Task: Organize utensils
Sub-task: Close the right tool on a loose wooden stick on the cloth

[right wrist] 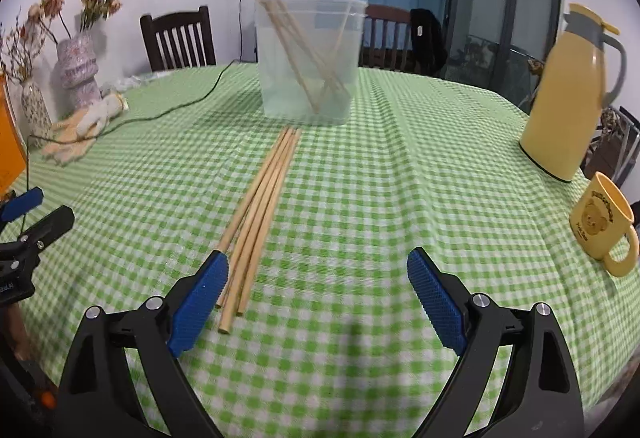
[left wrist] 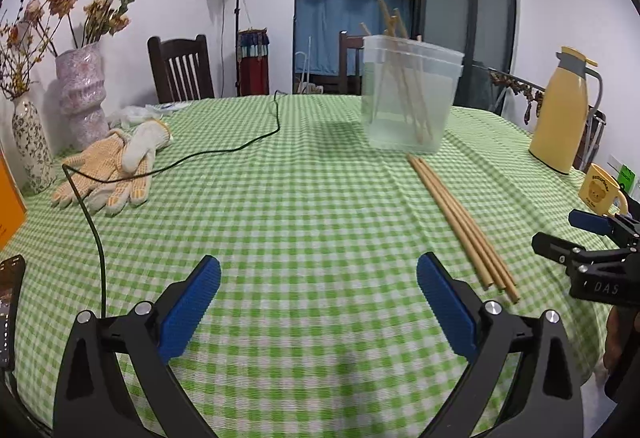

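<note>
Several wooden chopsticks (right wrist: 260, 210) lie side by side on the green checked tablecloth (right wrist: 400, 198), pointing toward a clear plastic tub (right wrist: 310, 58) that holds several more chopsticks. In the left wrist view the loose chopsticks (left wrist: 460, 222) lie to the right, in front of the tub (left wrist: 408, 94). My right gripper (right wrist: 318, 278) is open and empty, its left fingertip just beside the chopsticks' near ends. My left gripper (left wrist: 318, 278) is open and empty over bare cloth, left of the chopsticks. The right gripper (left wrist: 560, 234) shows at the right edge of the left wrist view.
A yellow thermos jug (right wrist: 568, 94) and a yellow mug (right wrist: 604, 226) stand at the right. Work gloves (left wrist: 108, 170), a black cable (left wrist: 180, 158) and two vases of dried flowers (left wrist: 80, 94) are at the left. An orange box (left wrist: 8, 198) sits at the far left. Chairs (left wrist: 180, 66) stand behind the table.
</note>
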Available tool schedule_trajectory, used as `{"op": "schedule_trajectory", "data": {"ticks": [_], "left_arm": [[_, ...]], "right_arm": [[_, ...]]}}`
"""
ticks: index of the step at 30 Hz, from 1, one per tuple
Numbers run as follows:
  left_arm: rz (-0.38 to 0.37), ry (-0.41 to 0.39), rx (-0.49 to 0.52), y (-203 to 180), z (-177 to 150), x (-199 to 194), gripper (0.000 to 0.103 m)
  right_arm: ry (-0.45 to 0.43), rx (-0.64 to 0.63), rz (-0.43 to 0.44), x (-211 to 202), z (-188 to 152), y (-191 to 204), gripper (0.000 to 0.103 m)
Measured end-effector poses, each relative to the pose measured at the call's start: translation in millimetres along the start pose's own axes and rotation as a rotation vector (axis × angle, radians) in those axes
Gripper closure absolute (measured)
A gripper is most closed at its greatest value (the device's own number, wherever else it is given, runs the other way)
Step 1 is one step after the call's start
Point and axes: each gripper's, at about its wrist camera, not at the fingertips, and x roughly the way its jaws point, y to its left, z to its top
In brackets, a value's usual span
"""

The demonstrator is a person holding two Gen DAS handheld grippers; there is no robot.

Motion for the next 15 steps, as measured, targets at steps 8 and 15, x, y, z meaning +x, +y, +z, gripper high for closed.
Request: {"op": "schedule_trajectory", "data": {"ticks": [8,15], "left_arm": [[-0.001,0.021,0.025,-3.2,2.1,9.7,0.008],[-0.004,0.035,0.030,-8.2,3.2,15.3,0.008]], "right_arm": [[0.102,-0.034,0.064,28.9,-7.8,16.3,0.065],[0.121,-0.072,0.098,29.0,-8.6,24.9,0.075]]}}
